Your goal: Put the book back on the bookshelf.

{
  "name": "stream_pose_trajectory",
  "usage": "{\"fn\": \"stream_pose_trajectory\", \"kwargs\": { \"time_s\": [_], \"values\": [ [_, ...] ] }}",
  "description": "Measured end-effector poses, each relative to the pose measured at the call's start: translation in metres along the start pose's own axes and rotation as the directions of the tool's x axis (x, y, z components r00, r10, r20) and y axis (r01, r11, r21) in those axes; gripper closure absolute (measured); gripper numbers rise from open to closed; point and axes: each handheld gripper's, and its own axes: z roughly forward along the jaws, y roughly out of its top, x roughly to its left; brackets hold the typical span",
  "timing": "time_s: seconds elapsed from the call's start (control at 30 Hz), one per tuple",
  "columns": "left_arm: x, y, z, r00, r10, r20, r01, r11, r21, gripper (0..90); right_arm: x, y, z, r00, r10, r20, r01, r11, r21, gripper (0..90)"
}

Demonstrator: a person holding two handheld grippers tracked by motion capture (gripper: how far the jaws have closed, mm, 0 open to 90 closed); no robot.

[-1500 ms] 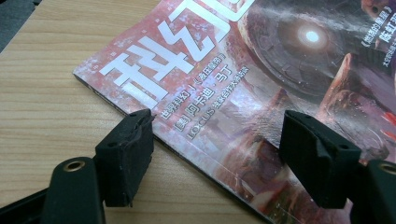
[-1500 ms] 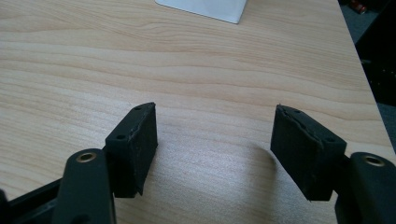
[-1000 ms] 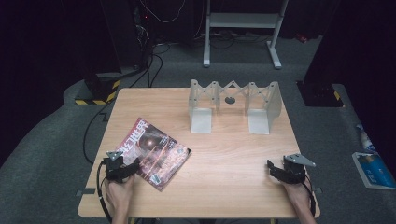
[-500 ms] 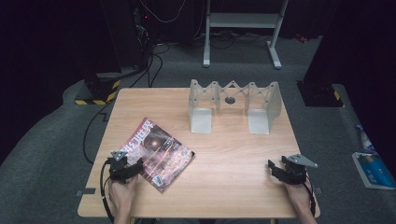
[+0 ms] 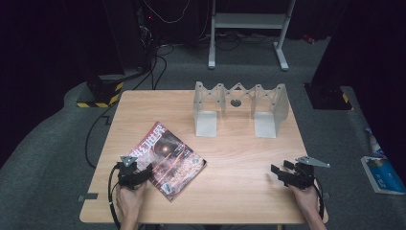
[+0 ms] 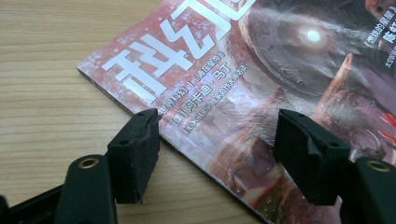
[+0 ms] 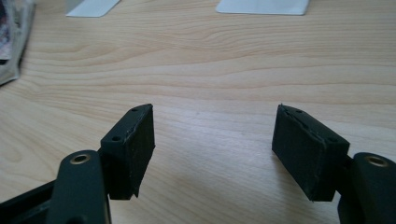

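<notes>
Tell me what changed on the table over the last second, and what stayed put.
The left gripper shifted slightly at the near edge of the magazine, its jaws closing a little; they are open over that edge, not gripping it. The magazine lies flat where it was. The right gripper, open over bare wood, and the grey rack stayed put.

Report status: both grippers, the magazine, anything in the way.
Left gripper open, jaws straddling the magazine's near edge, not clamped. Right gripper open over bare table. Magazine flat and closed. Grey rack stands well behind, nothing in the way.
</notes>
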Motion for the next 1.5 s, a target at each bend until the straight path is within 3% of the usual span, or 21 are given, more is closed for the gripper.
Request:
{"fn": "stream_pose_trajectory", "kwargs": {
  "time_s": [0.17,0.23,0.37,0.5,0.53,0.6,0.73,0.83,1.07,1.23,1.27,1.5],
  "values": [
    [-0.004,-0.001,-0.001,0.9999,0.008,0.012,-0.008,1.0,-0.002,31.1,0.003,0.003,0.002,0.9982,0.012,-0.059,-0.011,1.0,0.006,29.6],
    [-0.006,-0.002,-0.001,0.9998,0.011,0.014,-0.011,0.9999,-0.003,31.2,0.005,0.004,0.004,0.9943,0.001,-0.106,-0.001,1.0,-0.002,29.3],
    [-0.012,-0.002,-0.002,0.9995,0.031,0.005,-0.031,0.9995,-0.008,33.0,0.012,0.007,0.008,0.9877,-0.011,-0.156,0.01,1.0,-0.012,28.5],
    [-0.018,-0.003,-0.003,0.9985,0.051,-0.021,-0.052,0.9986,-0.013,35.7,0.02,0.011,0.013,0.9701,-0.022,-0.242,0.013,0.999,-0.036,29.3],
    [-0.019,-0.003,-0.004,0.9982,0.057,-0.018,-0.057,0.9983,-0.011,35.9,0.027,0.014,0.017,0.9649,-0.037,-0.26,0.034,0.999,-0.019,29.5],
    [-0.019,-0.004,-0.003,0.9985,0.054,-0.015,-0.054,0.9984,-0.018,36.0,0.03,0.016,0.02,0.9617,-0.061,-0.267,0.06,0.998,-0.012,30.2],
    [-0.021,-0.005,-0.004,0.9979,0.064,-0.006,-0.064,0.9977,-0.022,35.9,0.052,0.022,0.033,0.9522,-0.118,-0.282,0.132,0.991,0.03,33.3],
    [-0.024,-0.006,-0.004,0.9979,0.065,0.002,-0.065,0.9976,-0.025,35.8,0.069,0.025,0.046,0.9412,-0.167,-0.294,0.192,0.98,0.058,34.2],
    [-0.03,-0.008,-0.005,0.9974,0.069,0.018,-0.069,0.9972,-0.029,35.8,0.102,0.025,0.067,0.9167,-0.228,-0.328,0.27,0.959,0.09,39.5],
    [-0.03,-0.009,-0.005,0.9979,0.061,0.021,-0.06,0.9978,-0.028,36.0,0.122,0.026,0.079,0.9025,-0.26,-0.344,0.308,0.947,0.095,42.9],
    [-0.03,-0.01,-0.005,0.9983,0.054,0.022,-0.054,0.9981,-0.031,36.0,0.131,0.029,0.084,0.8956,-0.271,-0.353,0.322,0.942,0.095,44.0],
    [-0.03,-0.01,-0.006,0.9984,0.051,0.023,-0.05,0.9984,-0.027,36.4,0.156,0.044,0.1,0.8803,-0.292,-0.374,0.347,0.934,0.088,44.8]
  ]
}}
